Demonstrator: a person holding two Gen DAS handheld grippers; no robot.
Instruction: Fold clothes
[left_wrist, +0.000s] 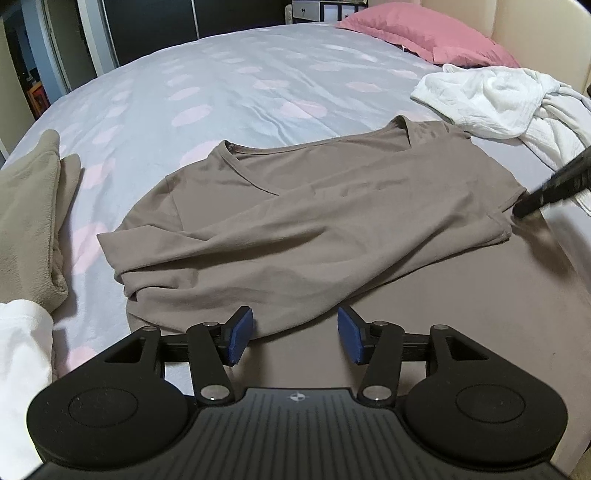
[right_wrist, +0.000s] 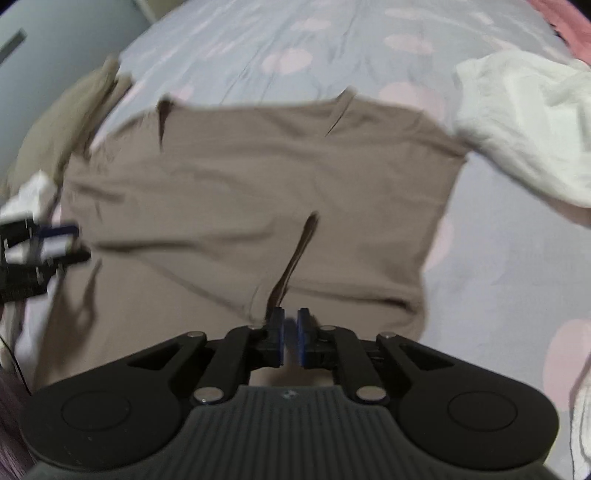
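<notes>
Left gripper (left_wrist: 295, 338), seen from its own wrist, stood with its blue pads apart and nothing between them, just over the near hem of the taupe shirt (left_wrist: 295, 206) spread on the dotted bedsheet (left_wrist: 221, 74), folded beige clothes (left_wrist: 29, 221) left, white laundry (left_wrist: 498, 99) far right. From the blurred right wrist view, the right gripper (right_wrist: 291, 338) had a narrow gap between its pads over the shirt's near edge; whether cloth was pinched I cannot tell.

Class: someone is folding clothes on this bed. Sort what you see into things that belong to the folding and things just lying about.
Belongs to the folding:
taupe shirt
left gripper
right gripper
white garments
folded beige clothes

Just lying about:
pink pillow
spotted bedsheet
</notes>
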